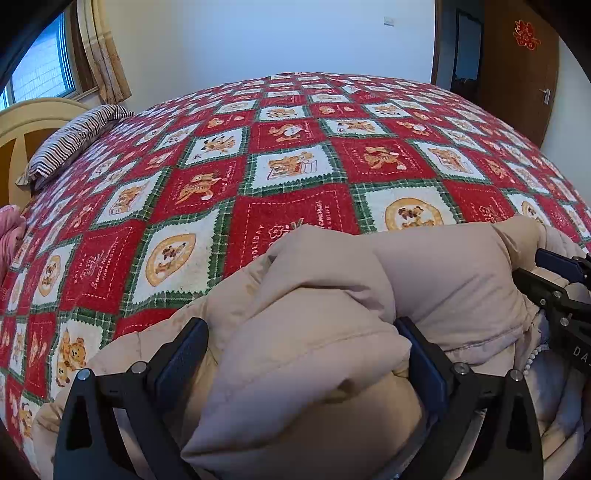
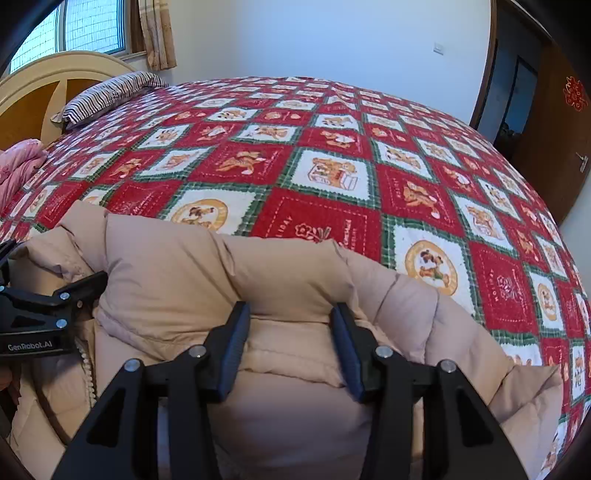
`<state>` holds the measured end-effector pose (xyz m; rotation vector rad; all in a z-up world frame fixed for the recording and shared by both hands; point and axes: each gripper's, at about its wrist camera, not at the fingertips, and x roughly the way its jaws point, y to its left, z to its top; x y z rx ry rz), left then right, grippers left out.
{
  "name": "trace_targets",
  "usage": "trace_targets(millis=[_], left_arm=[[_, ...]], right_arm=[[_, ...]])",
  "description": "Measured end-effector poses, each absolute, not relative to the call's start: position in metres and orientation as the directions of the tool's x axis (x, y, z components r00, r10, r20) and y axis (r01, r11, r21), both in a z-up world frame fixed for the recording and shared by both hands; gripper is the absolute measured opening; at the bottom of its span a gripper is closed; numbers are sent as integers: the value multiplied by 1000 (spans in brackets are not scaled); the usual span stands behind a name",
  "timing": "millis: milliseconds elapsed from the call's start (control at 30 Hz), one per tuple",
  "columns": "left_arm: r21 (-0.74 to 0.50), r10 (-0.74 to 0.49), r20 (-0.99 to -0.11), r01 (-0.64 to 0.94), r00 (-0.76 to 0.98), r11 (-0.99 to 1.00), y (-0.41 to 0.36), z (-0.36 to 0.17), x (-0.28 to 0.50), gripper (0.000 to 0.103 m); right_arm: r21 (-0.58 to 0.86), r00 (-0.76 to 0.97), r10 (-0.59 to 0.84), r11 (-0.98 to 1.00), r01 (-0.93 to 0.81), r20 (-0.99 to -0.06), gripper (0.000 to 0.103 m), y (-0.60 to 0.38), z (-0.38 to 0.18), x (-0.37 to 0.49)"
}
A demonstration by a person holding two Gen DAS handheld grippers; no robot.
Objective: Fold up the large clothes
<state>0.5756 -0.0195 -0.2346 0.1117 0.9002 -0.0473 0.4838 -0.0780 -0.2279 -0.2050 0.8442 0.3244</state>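
Note:
A puffy beige down jacket (image 1: 321,280) lies bunched at the near edge of a bed, on a red, white and green patchwork blanket (image 1: 295,155). My left gripper (image 1: 300,325) has its jaws wide apart and shut on a thick fold of the jacket, which bulges up between and over the pads. In the right wrist view my right gripper (image 2: 290,308) is shut on another fold of the jacket (image 2: 207,269), the jaws about half apart. Each gripper appears in the other's view: the right gripper (image 1: 565,288) at the right edge, the left gripper (image 2: 44,302) at the left edge.
A striped pillow (image 1: 74,136) lies by the cream headboard (image 1: 33,122) at the far left, with pink bedding (image 2: 18,166) beside it. A brown door (image 1: 517,74) stands at the far right, a curtained window (image 2: 92,26) at the far left. The blanket (image 2: 332,155) stretches beyond the jacket.

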Motion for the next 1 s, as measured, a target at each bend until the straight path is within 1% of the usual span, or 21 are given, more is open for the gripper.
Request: trace_targets(millis=[67,133,167,233,300,333,367,400,433,467,533,600,700,833,1000], left_arm=[[107,27,-777,90,629,990,-22,-230,574,100],[149,77,-747,54,660,987,-21,-212,566,100],[139,68,-724,49,686,989,-20,-198,559,100],[66,5,-657,51,754,996,-14,-164,543,100],[1,-46,-621,60,783,998,-13,-145,538,100],[-33,-74,-617,69,784,997,-15,-139,540,100],[-56,-100,-628,83,772,995,-20,-140,546,100],[-68,-115,-652,94,749,993,-28,-147,554,100],[-73,-127,-677,105,725,992,-34,-157,561,100],[-71,-131,-700,114,702,991,-38,-169,565,100],[-45,-97,-756,96,648,994,-45,-201,576,100],[-50,-91,-791,83,605,995,-45,-220,581,100],[-23,-69,-789,83,611,996,-51,-225,580,102],[22,-34,-787,83,616,996,-57,-231,578,102],[39,-20,-785,81,620,996,-59,-234,580,102]], right_arm=[[-76,622,180,929,-362,-762,49,-74,-228,483],[-94,621,169,925,-368,-765,49,-73,-223,482],[-89,621,175,925,-370,-764,49,-75,-218,480],[-22,639,237,929,-370,-731,49,-89,-195,469],[-33,700,238,936,-350,-674,50,-101,-176,457],[-46,729,222,943,-329,-648,50,-108,-168,455],[-47,742,207,951,-306,-638,50,-115,-165,456],[-46,743,190,958,-283,-641,48,-120,-166,460],[-41,735,178,962,-269,-654,45,-123,-169,465],[-17,706,176,966,-258,-686,40,-128,-179,472],[19,670,195,965,-260,-716,39,-134,-194,480],[26,652,212,959,-283,-728,39,-133,-204,481],[29,619,215,955,-296,-755,40,-130,-218,484],[34,610,217,954,-297,-762,41,-132,-225,483],[14,617,197,957,-288,-762,41,-129,-228,484]])
